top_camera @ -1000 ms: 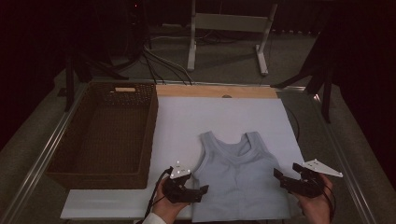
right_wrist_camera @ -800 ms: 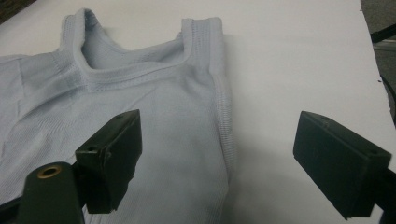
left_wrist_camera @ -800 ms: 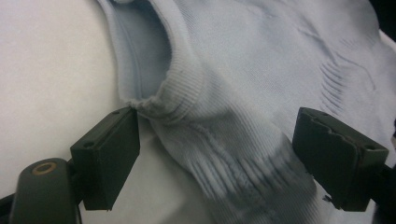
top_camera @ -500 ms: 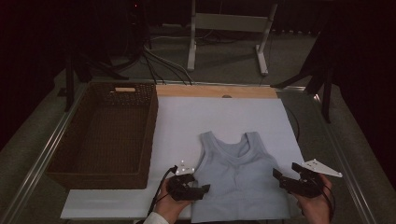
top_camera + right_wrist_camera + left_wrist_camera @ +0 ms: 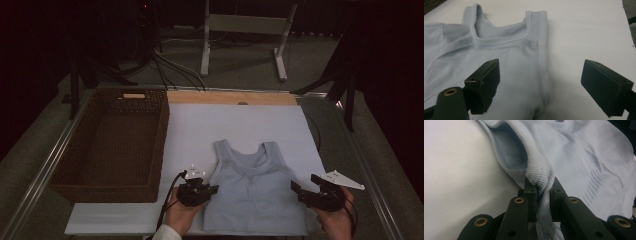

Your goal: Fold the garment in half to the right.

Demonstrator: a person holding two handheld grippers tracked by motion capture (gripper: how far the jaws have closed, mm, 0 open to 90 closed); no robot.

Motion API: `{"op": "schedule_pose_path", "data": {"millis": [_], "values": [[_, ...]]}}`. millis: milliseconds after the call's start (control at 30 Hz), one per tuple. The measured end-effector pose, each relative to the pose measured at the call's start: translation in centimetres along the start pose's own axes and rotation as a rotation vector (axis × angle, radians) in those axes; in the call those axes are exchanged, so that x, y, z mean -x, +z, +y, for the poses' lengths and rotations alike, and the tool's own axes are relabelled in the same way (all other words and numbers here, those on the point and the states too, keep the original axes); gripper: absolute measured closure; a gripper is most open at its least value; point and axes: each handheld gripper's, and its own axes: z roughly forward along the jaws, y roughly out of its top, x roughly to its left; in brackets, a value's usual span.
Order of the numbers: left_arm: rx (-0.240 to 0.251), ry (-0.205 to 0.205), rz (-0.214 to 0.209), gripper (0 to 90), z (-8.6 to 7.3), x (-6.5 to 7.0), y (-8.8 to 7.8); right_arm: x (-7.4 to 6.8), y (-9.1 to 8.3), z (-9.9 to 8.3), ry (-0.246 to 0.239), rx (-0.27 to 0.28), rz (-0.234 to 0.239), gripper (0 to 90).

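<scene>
A pale blue sleeveless top (image 5: 252,187) lies flat on the white sheet (image 5: 240,125), neckline away from me. At the top's left side edge, my left gripper (image 5: 209,190) has just been closing. In the left gripper view its jaws pinch a ribbed fold of the fabric (image 5: 539,173) just below the armhole, with my left gripper (image 5: 541,185) shut on it. My right gripper (image 5: 296,188) stands open at the top's right side edge. In the right gripper view the ribbed side seam (image 5: 543,75) of the top lies between the wide-apart jaws of my right gripper (image 5: 541,87), untouched.
A brown wicker basket (image 5: 70,165) sits at the left of the sheet, nothing showing inside. A wooden strip (image 5: 230,97) runs along the sheet's far edge. Metal rails (image 5: 42,172) border the table. Cables and a stand's legs (image 5: 240,45) lie on the floor beyond.
My left gripper's jaws have closed from wide apart onto the top's left side edge. The right gripper has stayed where it was.
</scene>
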Motion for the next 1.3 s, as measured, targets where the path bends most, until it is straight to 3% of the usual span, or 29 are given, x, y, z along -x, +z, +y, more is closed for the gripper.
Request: {"op": "schedule_pose_path", "data": {"millis": [400,767,933,1300], "values": [[0.056,-0.059,0.041,83.2,0.5,-1.5,-1.8,0.0,0.1,0.0,0.0,-0.001,-0.001,15.8],[0.08,-0.082,0.074,83.2,0.4,-2.4,-3.5,0.0,0.0,0.0,0.002,-0.002,0.001,16.6],[0.091,-0.088,0.083,83.2,0.4,-2.6,-3.9,-0.3,0.3,0.0,0.007,-0.016,0.032,23.5],[0.079,-0.089,0.117,83.2,0.4,-2.2,-5.0,-0.4,0.3,0.0,0.0,-0.012,0.028,21.5]]}}
